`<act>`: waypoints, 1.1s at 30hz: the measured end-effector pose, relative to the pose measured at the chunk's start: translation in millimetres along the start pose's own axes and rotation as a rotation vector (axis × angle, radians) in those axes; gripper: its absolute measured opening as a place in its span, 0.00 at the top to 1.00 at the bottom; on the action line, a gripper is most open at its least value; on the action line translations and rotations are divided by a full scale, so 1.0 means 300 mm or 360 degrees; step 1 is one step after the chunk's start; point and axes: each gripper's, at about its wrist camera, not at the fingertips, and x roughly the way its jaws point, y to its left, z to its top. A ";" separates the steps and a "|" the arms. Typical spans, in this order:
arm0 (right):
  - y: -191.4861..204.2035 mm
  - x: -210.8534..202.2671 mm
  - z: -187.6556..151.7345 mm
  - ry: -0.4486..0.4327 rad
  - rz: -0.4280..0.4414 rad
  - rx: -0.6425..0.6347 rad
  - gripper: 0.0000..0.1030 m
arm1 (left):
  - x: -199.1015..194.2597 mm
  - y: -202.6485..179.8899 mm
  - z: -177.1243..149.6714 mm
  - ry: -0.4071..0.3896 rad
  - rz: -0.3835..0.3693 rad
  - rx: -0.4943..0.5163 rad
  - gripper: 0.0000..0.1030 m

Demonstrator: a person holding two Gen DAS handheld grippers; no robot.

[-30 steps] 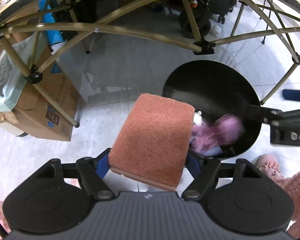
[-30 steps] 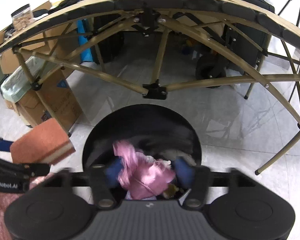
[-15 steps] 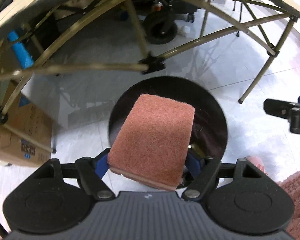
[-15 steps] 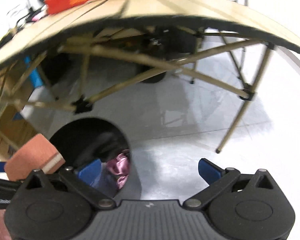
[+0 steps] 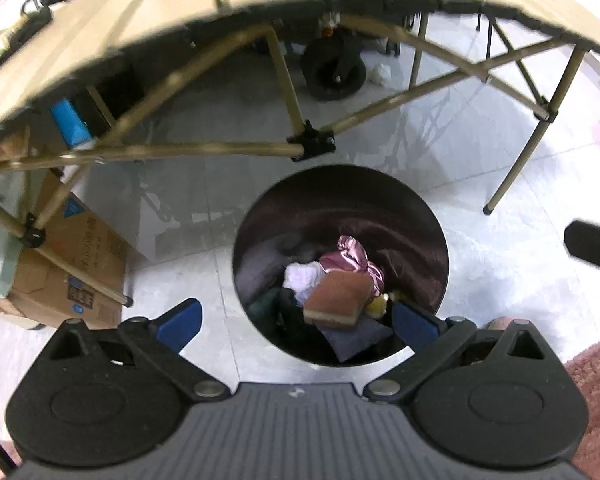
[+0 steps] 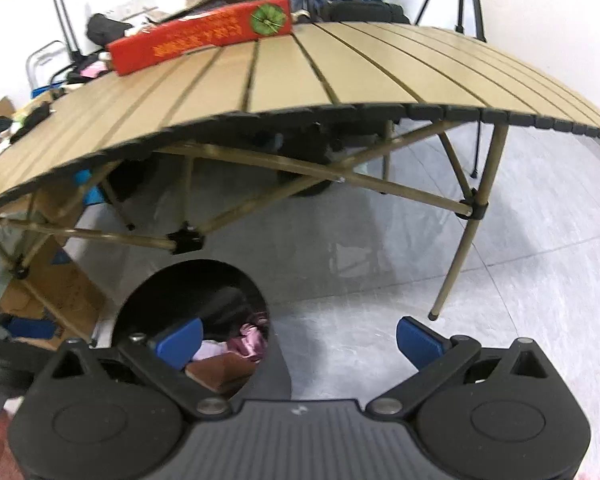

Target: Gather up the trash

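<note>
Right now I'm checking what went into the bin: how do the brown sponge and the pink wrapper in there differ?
The sponge is a flat brown block with a pale layer along its edge; the pink wrapper is shiny and crumpled with no fixed shape. The sponge lies nearer the camera and overlaps the wrapper's lower edge, while the wrapper sits behind it. Both rest on the heap inside the black bin, free of either gripper.
</note>
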 end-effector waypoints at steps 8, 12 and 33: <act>0.089 -0.188 -0.068 -0.0073 0.0131 -0.0119 0.00 | -0.210 0.061 -0.120 -0.0214 0.0093 -0.0021 0.00; 0.135 -0.273 -0.111 -0.0110 0.0189 -0.0165 0.00 | -0.297 0.087 -0.203 -0.0288 0.0089 -0.0064 0.00; 0.205 -0.453 -0.270 -0.0147 0.0261 -0.0203 0.00 | -0.525 0.110 -0.427 -0.0514 0.0116 -0.0149 0.00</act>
